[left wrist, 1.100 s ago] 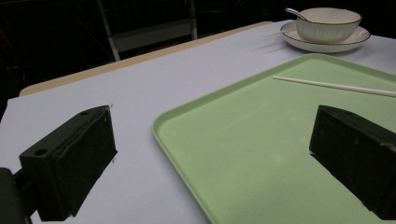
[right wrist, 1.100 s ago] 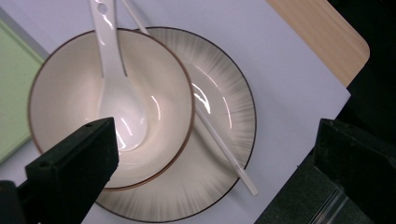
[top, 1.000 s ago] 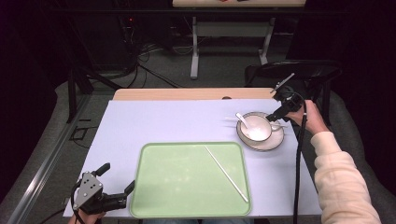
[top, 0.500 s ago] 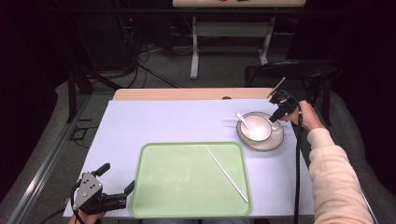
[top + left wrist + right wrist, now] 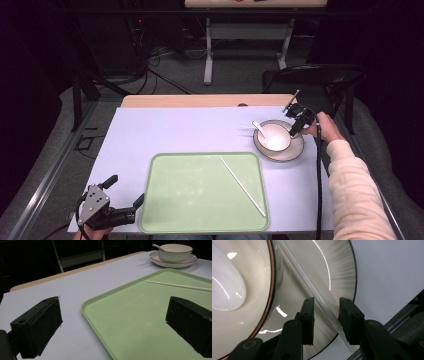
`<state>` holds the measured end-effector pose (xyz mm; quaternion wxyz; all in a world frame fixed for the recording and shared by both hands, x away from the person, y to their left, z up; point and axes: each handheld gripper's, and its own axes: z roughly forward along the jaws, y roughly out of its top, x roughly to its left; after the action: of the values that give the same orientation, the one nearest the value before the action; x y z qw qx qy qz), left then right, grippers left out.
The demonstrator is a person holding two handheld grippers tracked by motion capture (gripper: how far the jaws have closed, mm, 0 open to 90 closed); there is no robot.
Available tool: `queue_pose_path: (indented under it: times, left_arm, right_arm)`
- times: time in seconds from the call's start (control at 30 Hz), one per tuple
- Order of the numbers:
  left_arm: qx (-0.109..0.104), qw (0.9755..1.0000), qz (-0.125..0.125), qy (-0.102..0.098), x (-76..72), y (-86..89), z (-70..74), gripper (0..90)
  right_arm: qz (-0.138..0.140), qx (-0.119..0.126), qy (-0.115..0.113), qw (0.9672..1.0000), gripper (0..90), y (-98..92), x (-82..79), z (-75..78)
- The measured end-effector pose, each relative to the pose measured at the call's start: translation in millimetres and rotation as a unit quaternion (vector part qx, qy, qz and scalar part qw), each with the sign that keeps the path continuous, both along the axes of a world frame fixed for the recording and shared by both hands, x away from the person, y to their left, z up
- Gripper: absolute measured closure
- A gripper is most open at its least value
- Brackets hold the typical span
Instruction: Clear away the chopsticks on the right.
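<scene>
Two tongs: the right tongs (image 5: 325,301) are at the work. The left tongs (image 5: 125,190) sit at the tabletop's (image 5: 175,130) near left corner, at about 7 o'clock from the tray (image 5: 205,154).
Right tongs, state: apart, and they have just been closing. A white chopstick (image 5: 312,287) lies between them, with a sliver of gap on each side, so I judge it not yet pinched.
Left tongs, state: wide apart, holding nothing.
Chopstick, place: lying on the saucer (image 5: 342,277), just beside the bowl (image 5: 249,302), its near end poking past the saucer's edge.
Chopstick, long axis: in the right gripper view it runs from about 11 o'clock to 5 o'clock, crossing the gap at a slant rather than square to the pads.
Nearer hand: the right, by far. In the high view the bowl (image 5: 274,136) lies toward 2 o'clock from the left tongs, well apart.
What the grip turns on: the slant. I judge that closing now would catch the stick near its end, so it may swivel.
Farther out: a spoon (image 5: 259,127) leans in the bowl at its 10 o'clock side, and a second chopstick (image 5: 242,186) rests on the tray.
</scene>
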<state>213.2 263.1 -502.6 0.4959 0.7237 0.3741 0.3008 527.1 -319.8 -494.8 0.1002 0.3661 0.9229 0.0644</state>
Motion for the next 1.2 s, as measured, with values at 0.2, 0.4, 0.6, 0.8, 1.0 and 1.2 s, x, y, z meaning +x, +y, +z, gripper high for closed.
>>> queue_pose_path:
  times: [0.2, 0.4, 0.6, 0.8, 1.0, 1.2]
  left_arm:
    - [0.000, 1.0000, -0.001, 0.000, 0.2, 0.0, -0.1, 0.2]
    - [0.000, 1.0000, -0.001, 0.000, 0.0, -0.4, 0.0, 0.2]
    - [0.002, 1.0000, -0.002, 0.000, 0.0, -0.3, 0.1, 0.2]
    - [0.004, 1.0000, -0.003, 0.000, -0.1, -0.4, 0.2, 0.2]
    - [0.005, 1.0000, -0.003, 0.000, 0.0, -0.7, 0.3, 0.2]
    - [0.005, 1.0000, -0.003, 0.001, 0.2, -0.8, 0.3, 0.2]
  right_arm:
    - [0.019, 0.000, 0.006, 0.9998, 74.9, 2.0, -4.1, -3.4]
    - [0.034, -0.001, 0.007, 0.9994, 82.5, 4.3, -9.7, -4.9]
    - [0.021, 0.008, -0.005, 0.9997, 83.5, 5.2, -16.2, -1.5]
    - [0.000, 0.022, -0.033, 0.9992, 83.6, 7.1, -28.8, 19.3]
    - [-0.027, 0.012, -0.057, 0.9979, 83.6, 11.0, -45.0, 42.7]
    - [-0.061, 0.019, -0.083, 0.9945, 83.5, 14.2, -63.2, 66.2]
